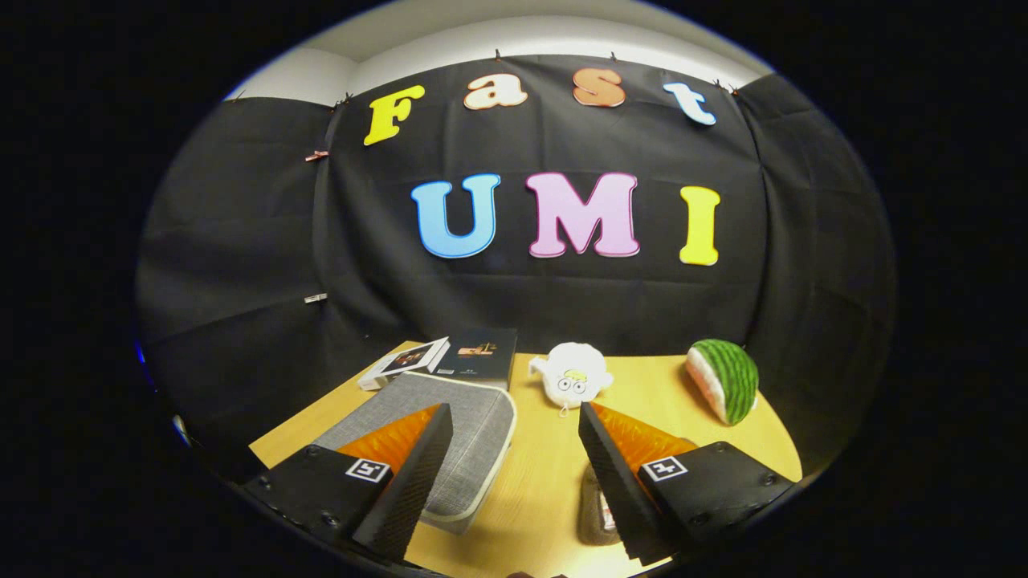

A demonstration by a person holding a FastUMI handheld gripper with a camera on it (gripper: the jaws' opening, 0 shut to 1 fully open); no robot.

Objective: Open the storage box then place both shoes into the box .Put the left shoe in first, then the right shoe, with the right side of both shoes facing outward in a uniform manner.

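The gripper (pixel 514 417) hangs above the tabletop, tilted slightly downward. Its two fingers (pixel 418 466) stand spread wide apart, holding nothing between them.

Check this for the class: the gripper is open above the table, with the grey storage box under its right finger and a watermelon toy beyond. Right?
Not quite. In the gripper view the grey storage box lies under the left finger, not the right. The gripper is open above the table, and the watermelon toy sits beyond.
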